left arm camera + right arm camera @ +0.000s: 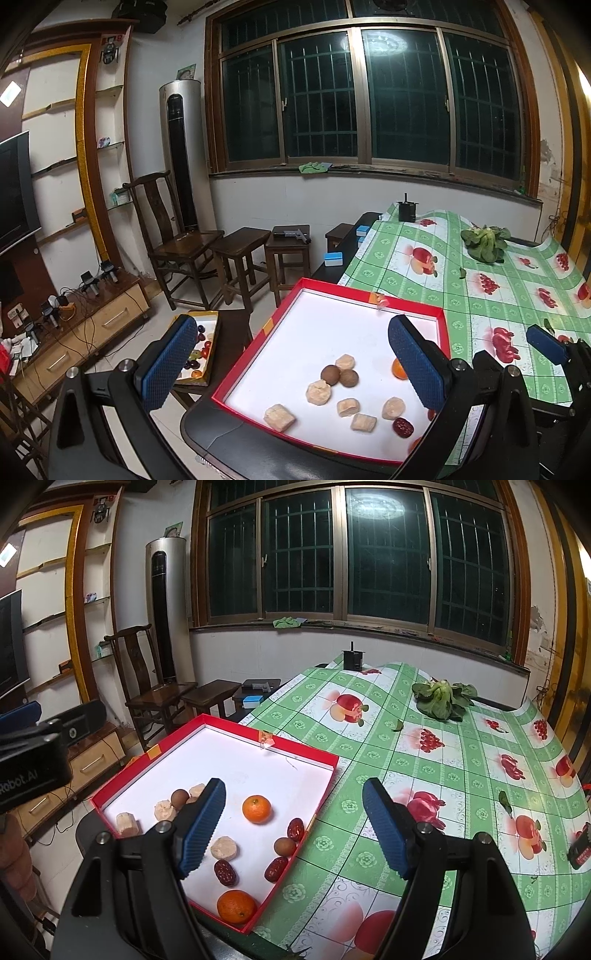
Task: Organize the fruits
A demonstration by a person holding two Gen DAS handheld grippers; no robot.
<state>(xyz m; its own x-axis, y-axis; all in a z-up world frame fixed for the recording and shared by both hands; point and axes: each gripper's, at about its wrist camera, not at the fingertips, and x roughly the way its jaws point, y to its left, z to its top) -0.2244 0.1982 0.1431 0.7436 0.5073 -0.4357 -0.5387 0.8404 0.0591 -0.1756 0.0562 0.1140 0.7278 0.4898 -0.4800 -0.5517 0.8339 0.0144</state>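
A red-rimmed white tray (pixel 441 321) lies at the table's left corner. It holds several beige fruit chunks (pixel 317 392), two brown longans (pixel 330 374) and a red date (pixel 402 427). My left gripper (pixel 293 363) hovers open above the tray's near side, with nothing between its pads. The right wrist view shows two oranges (pixel 256 808) (pixel 236 906), red dates (pixel 295 829) and a longan (pixel 284 846) in the tray's right part. My right gripper (pixel 293 827) is open over the tray's right rim (pixel 332 766) and holds nothing.
A green fruit-print tablecloth (pixel 461 746) covers the table, with leafy greens (pixel 443 699) and a black holder (pixel 352 659) at its far end. A yellow-edged box of small fruits (pixel 201 347) sits on a low stool left of the table. Wooden stools (pixel 240 247) and a chair stand beyond.
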